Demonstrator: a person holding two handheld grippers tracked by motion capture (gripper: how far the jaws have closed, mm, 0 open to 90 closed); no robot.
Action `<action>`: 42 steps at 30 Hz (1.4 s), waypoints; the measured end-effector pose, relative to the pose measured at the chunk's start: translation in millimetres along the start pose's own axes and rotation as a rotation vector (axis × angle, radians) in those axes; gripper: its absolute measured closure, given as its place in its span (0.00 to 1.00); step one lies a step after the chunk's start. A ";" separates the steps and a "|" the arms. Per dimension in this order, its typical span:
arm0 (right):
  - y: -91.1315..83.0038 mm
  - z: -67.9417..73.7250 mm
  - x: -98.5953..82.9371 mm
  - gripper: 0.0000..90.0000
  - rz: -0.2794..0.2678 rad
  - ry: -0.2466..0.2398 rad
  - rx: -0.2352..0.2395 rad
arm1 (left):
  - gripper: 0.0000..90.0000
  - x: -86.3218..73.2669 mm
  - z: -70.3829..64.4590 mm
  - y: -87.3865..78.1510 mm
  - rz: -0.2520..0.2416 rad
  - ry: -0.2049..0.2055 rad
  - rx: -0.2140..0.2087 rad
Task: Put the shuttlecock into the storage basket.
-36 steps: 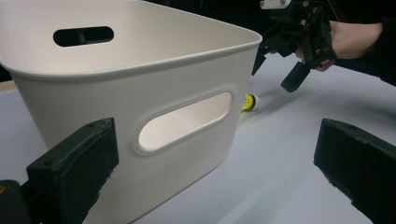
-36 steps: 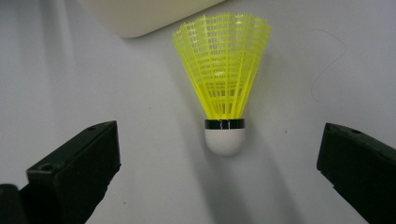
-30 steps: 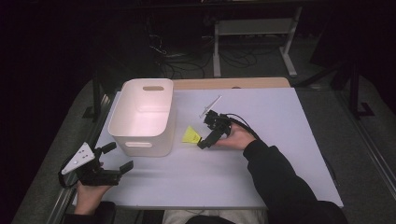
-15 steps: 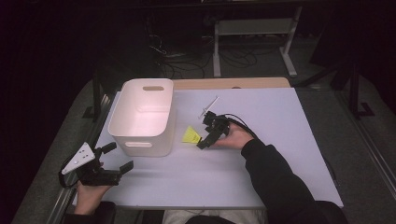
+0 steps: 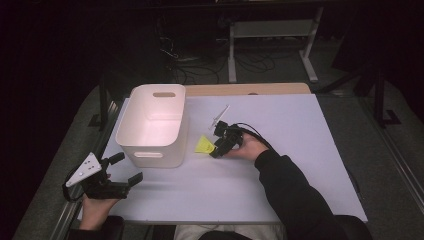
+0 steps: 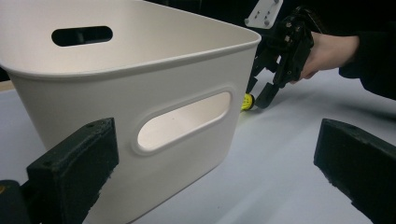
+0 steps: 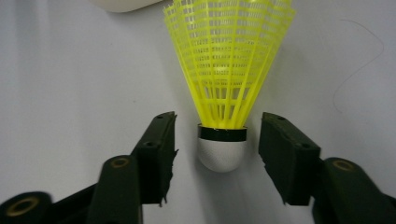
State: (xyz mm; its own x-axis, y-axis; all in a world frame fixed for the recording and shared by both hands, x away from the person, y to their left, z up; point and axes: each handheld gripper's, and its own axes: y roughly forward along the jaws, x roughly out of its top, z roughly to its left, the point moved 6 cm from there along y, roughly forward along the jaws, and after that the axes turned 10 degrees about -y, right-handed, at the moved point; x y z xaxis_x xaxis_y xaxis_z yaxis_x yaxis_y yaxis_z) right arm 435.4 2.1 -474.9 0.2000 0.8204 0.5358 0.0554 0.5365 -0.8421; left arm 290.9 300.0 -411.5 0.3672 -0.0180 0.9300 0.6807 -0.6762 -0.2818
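Observation:
A yellow shuttlecock [image 7: 227,88] with a white cork lies on the white table, just right of the white bin [image 5: 152,125]. My right gripper [image 7: 215,142] is open, its jaws on either side of the cork with small gaps. In the high view the shuttlecock [image 5: 203,145] sits at the tip of the right gripper [image 5: 216,150]. The left gripper [image 5: 125,171] rests open at the table's front left, facing the bin [image 6: 140,84]. From there the right gripper [image 6: 264,95] and a bit of yellow shuttlecock [image 6: 246,101] appear beyond the bin's corner.
A thin pale stick-like object [image 5: 220,116] lies on the table behind the right hand. The white table [image 5: 300,150] has open room at the right and front. A wooden strip [image 5: 250,89] runs along the far edge.
The right gripper has shifted slightly left and nearer the shuttlecock. The left gripper has stayed put.

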 end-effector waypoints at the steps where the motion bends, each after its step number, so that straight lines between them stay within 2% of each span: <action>1: 0.2 0.0 -0.5 0.55 0.003 -0.001 0.000 | 0.00 0.0 0.0 0.0 -0.001 0.000 0.000; 10: 2.5 -0.5 -2.6 0.69 0.026 -0.008 0.000 | 0.00 -0.1 0.1 -0.1 0.001 0.001 0.000; 27: -8.6 -0.5 -2.6 0.70 0.013 0.002 -0.016 | 0.00 -0.2 0.0 0.1 0.003 0.001 -0.001; 36: -26.6 0.6 -0.7 0.70 -0.023 0.014 -0.023 | 0.00 -0.3 0.0 0.3 0.004 0.001 -0.001; 42: -36.6 0.2 0.6 0.70 -0.030 0.014 -0.047 | 0.00 -0.4 0.0 0.3 0.005 0.001 0.000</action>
State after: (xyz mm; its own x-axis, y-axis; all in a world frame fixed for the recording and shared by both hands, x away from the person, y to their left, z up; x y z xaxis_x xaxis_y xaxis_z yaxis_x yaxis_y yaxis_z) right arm 433.3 -17.0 -443.7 0.2113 0.8010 0.5601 0.1070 0.5506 -0.8279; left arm 290.9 299.8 -411.9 0.3701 -0.0219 0.9287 0.6787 -0.6762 -0.2864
